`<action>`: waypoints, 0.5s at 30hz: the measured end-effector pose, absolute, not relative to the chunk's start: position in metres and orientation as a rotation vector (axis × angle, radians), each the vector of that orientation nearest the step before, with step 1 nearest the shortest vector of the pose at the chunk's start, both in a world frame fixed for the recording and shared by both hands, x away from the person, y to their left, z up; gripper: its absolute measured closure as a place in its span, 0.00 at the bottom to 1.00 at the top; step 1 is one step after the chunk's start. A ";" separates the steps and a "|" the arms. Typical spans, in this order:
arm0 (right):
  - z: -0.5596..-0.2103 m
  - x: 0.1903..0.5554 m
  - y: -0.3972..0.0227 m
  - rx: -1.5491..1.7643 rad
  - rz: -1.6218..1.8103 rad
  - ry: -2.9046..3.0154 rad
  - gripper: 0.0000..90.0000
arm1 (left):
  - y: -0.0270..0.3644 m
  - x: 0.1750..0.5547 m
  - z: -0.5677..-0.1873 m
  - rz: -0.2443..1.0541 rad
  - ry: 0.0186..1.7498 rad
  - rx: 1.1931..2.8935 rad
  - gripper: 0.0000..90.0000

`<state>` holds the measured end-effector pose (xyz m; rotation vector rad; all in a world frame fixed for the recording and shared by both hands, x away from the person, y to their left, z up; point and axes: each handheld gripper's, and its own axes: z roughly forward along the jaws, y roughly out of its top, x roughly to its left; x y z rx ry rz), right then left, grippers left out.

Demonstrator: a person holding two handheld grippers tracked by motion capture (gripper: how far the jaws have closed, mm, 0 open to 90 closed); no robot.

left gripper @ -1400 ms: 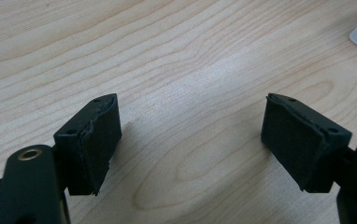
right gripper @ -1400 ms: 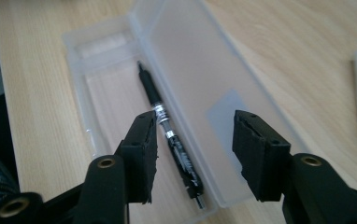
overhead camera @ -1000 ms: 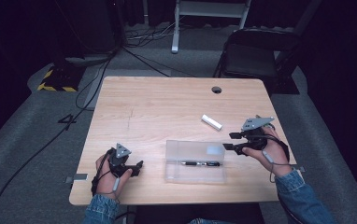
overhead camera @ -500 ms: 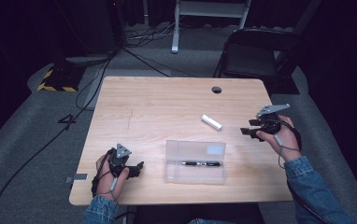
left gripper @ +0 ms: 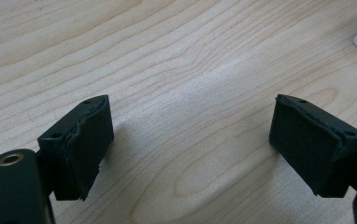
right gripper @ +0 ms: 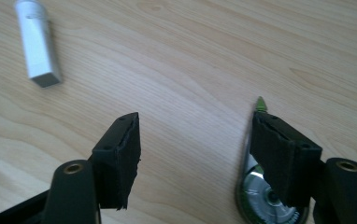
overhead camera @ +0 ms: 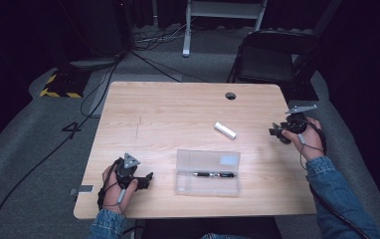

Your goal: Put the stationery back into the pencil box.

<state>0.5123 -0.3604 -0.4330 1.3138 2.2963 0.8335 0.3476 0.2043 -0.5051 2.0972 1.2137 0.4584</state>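
Hovering right gripper [overhead camera: 276, 133] near table edge [overhead camera: 293, 149], jaws apart

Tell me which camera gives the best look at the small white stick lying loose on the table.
The right gripper view: the white stick lies close at upper left, its squared end and flat faces plain, apart from the open jaws. The high view shows the stick as a small tilted bar between the clear case and the right gripper.

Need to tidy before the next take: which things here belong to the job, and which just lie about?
Job, likely: clear case; black pen inside it; white stick on the table.
Lying about: folding chair; floor cables; yellow-black striped base.
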 end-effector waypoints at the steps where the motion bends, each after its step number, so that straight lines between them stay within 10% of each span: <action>1: -0.435 0.515 -0.363 1.328 0.823 2.292 0.37 | 0.204 0.348 -0.505 0.459 1.213 2.098 0.16; 15: -0.456 0.540 -0.385 1.445 0.711 2.239 0.35 | 0.204 0.348 -0.505 0.461 1.212 2.099 0.16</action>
